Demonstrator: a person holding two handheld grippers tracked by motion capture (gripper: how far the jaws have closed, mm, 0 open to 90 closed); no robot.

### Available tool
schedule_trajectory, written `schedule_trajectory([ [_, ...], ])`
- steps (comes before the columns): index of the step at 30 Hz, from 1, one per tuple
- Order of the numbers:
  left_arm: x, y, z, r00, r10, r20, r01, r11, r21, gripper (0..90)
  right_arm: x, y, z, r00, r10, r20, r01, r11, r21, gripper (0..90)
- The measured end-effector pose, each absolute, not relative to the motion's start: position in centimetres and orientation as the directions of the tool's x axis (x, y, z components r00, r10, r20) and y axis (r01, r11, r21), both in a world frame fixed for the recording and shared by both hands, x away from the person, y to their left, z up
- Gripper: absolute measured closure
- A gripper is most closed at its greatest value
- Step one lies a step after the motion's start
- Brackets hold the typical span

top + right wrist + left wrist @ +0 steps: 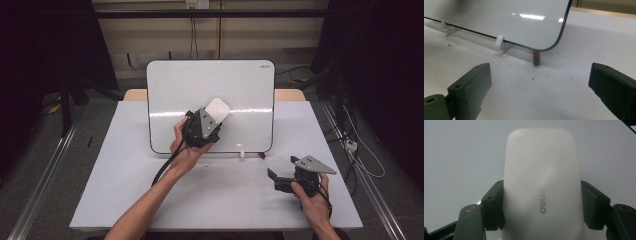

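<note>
One claw (541,202) (left) presses eraser (541,182) against whiteboard (175,90).

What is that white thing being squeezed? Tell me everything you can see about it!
It is a whiteboard eraser, smooth, white and plastic-looking, oblong with rounded corners and faint grey "deli" lettering. The left hand-held gripper clamps its two long sides between black jaws. It is held up in front of the standing whiteboard; whether it touches the board cannot be told.

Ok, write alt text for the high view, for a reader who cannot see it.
The person's left gripper holds a white eraser against an upright whiteboard standing on a white table. The right gripper, jaws open and empty, rests low near the table's right side.
</note>
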State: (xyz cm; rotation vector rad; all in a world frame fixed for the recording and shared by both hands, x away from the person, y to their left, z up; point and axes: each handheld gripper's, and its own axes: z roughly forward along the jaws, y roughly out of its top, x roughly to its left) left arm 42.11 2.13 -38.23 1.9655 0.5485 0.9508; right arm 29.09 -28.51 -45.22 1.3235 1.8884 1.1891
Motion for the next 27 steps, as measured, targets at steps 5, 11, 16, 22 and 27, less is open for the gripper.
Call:
schedule_trajectory([
  [5, 41.7, 2.7, -37.7, 0.609, 0.676, 0.416, 0.011, -0.531, 0.847, 31.2, 29.0, -28.5, -45.2, -0.373, 0.926, 0.051, 0.445, 0.131, 0.886, 4.4],
  [11, 41.6, 4.2, -37.0, 0.596, 0.697, 0.398, 0.032, -0.516, 0.856, 31.2, 28.9, -28.6, -45.1, -0.369, 0.928, 0.057, 0.445, 0.122, 0.887, 4.3],
  [16, 41.5, 5.5, -36.6, 0.588, 0.712, 0.384, 0.046, -0.503, 0.863, 31.2, 29.1, -28.5, -45.2, -0.370, 0.927, 0.055, 0.446, 0.125, 0.886, 4.2],
  [22, 41.2, 7.1, -36.4, 0.580, 0.730, 0.361, 0.061, -0.480, 0.875, 31.1, 29.3, -28.4, -45.3, -0.365, 0.929, 0.058, 0.455, 0.124, 0.882, 4.5],
  [27, 41.0, 8.2, -36.5, 0.562, 0.750, 0.350, 0.084, -0.472, 0.878, 31.1, 29.3, -28.5, -45.3, -0.366, 0.929, 0.058, 0.450, 0.123, 0.884, 4.5],
])
